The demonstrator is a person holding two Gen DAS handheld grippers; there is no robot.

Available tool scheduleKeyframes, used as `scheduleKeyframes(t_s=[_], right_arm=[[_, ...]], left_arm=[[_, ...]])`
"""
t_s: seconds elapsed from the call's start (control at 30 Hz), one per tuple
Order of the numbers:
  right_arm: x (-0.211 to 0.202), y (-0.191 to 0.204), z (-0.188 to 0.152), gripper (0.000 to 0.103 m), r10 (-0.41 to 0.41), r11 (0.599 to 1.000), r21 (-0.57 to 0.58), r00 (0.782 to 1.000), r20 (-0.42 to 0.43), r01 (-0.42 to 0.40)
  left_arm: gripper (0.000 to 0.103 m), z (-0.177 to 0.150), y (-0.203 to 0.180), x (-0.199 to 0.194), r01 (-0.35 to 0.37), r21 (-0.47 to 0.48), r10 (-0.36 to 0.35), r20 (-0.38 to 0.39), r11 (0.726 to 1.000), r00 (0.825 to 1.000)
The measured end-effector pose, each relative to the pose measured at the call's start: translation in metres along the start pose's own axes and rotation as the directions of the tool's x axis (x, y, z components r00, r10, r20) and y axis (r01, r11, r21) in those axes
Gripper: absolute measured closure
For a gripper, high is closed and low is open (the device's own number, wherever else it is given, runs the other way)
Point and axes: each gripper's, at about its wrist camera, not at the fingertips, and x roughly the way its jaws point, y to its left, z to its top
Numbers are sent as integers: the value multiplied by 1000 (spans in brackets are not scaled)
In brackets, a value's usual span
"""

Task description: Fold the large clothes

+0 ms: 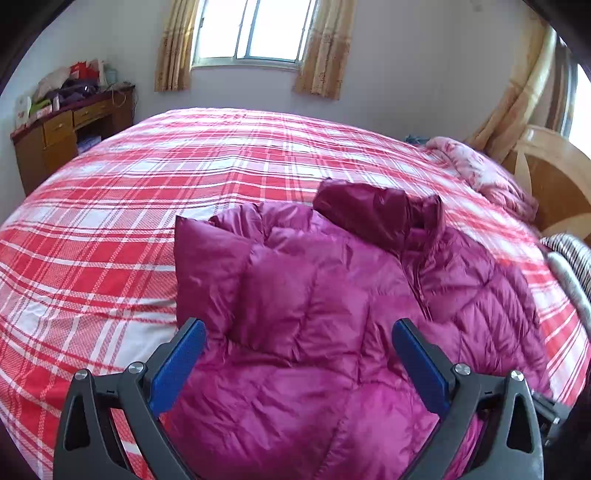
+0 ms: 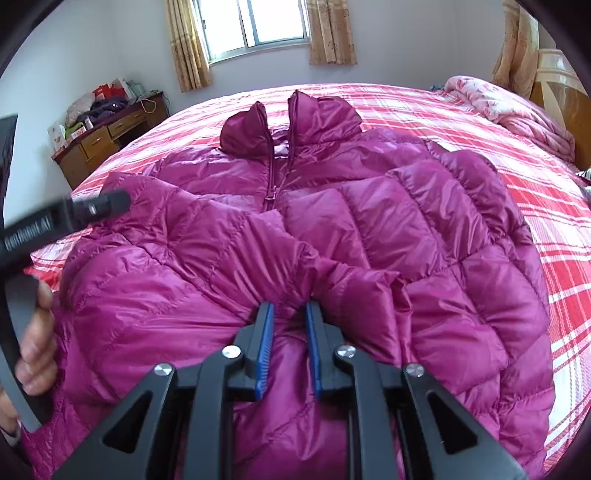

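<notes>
A: What is the right gripper (image 2: 290, 314) doing?

B: Its two blue pads (image 2: 266, 347) are squeezed close, with a fold of the pink puffy jacket (image 2: 351, 236) pinched between them. It is grasping a sleeve that lies across the front of the jacket.

A: And the left gripper (image 1: 299, 332)?

B: Its blue pads (image 1: 177, 365) are spread wide apart. It grips nothing. It hangs over the jacket (image 1: 314, 314), near the bottom part.

A: Can you see the left one from the other side?

B: Yes, at the left edge of the right view. A hand (image 2: 35, 343) holds its dark handle.

A: Where is the jacket?

B: It lies flat on the bed (image 2: 535, 155), front side up, on a red and white checked sheet (image 1: 110, 221). The zipper (image 2: 271, 184) runs up the middle. The hood (image 2: 295, 122) points to the far wall.

A: What else is there?

B: A pink blanket (image 1: 484, 177) is bunched up by the wooden headboard (image 1: 554, 184). A brown desk (image 1: 62, 136) with stuff piled on it stands in the corner. A window (image 1: 255, 29) with yellow curtains (image 1: 321, 51) is on the far wall.
</notes>
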Motion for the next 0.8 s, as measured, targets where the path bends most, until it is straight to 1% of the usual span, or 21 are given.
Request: scheduleKeyframes(t_s=[0.03, 0.07, 0.13, 0.17, 0.2, 0.23, 0.27, 0.3, 0.43, 0.8], right_arm=[[0, 0, 0, 85, 0, 1000, 0, 1000, 0, 0], [0, -1, 0, 85, 2, 1000, 3, 1000, 1, -2], [0, -2, 0, 85, 6, 1000, 7, 1000, 1, -6], [0, -2, 0, 85, 5, 1000, 7, 1000, 1, -5], [0, -2, 0, 85, 4, 1000, 6, 1000, 0, -4], [0, -2, 0, 85, 4, 1000, 6, 1000, 1, -4], [0, -2, 0, 85, 5, 1000, 6, 1000, 1, -5], [0, -2, 0, 85, 6, 1000, 7, 1000, 1, -6], [0, -1, 0, 85, 7, 1000, 8, 1000, 2, -7], [-1, -1, 0, 85, 3, 1000, 3, 1000, 2, -3]], left_arm=[[2, 5, 5, 7, -18, -21, 17, -16, 1000, 1000], [2, 10, 9, 18, -48, -27, 47, -50, 998, 998], [2, 10, 15, 42, -129, -34, 124, -118, 991, 985], [2, 6, 20, 56, -152, -38, 144, -170, 988, 975], [2, 4, 22, 64, -141, -53, 128, -205, 989, 970], [2, 4, 21, 61, -145, -48, 134, -176, 988, 975], [2, 4, 18, 60, -155, -36, 146, -175, 987, 974], [2, 3, 16, 63, -168, -19, 162, -182, 986, 970], [1, 4, 14, 65, -190, 1, 187, -188, 982, 964], [1, 5, 12, 71, -216, 20, 216, -188, 976, 958]])
